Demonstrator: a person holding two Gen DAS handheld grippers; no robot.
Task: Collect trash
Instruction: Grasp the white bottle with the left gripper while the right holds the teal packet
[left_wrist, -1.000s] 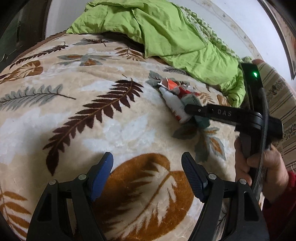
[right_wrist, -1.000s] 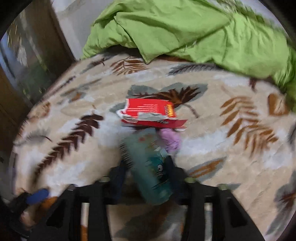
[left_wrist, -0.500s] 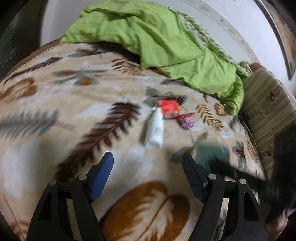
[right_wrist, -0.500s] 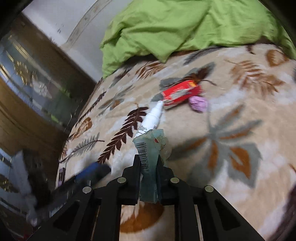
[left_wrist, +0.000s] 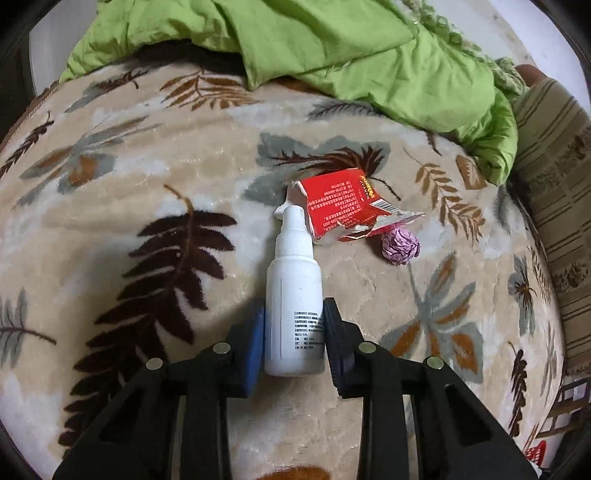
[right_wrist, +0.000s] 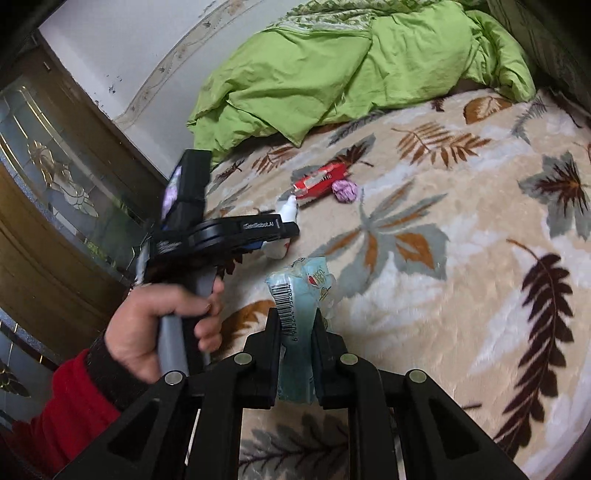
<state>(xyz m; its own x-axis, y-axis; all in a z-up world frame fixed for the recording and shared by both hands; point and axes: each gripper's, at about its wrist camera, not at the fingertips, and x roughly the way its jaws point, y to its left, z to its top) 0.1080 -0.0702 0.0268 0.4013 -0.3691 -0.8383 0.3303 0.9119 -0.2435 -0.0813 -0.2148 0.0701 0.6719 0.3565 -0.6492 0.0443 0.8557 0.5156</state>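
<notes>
The left gripper (left_wrist: 293, 332) has just been closing; its pads now press the white bottle (left_wrist: 295, 295) lying on the blanket (left_wrist: 147, 166), nozzle toward 12 o'clock. Red box (left_wrist: 340, 203) and purple wad (left_wrist: 400, 249) lie at 1 o'clock. The right gripper (right_wrist: 295, 343) clamps a teal wrapper (right_wrist: 299, 295).

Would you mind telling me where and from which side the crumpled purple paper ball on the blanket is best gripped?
Probably across the middle of the purple paper ball, coming from above on its open right side. It is small, round and crumpled, so any squeeze across its width should hold. The torn red carton lies close at its upper left, so coming from there risks catching the carton.
</notes>
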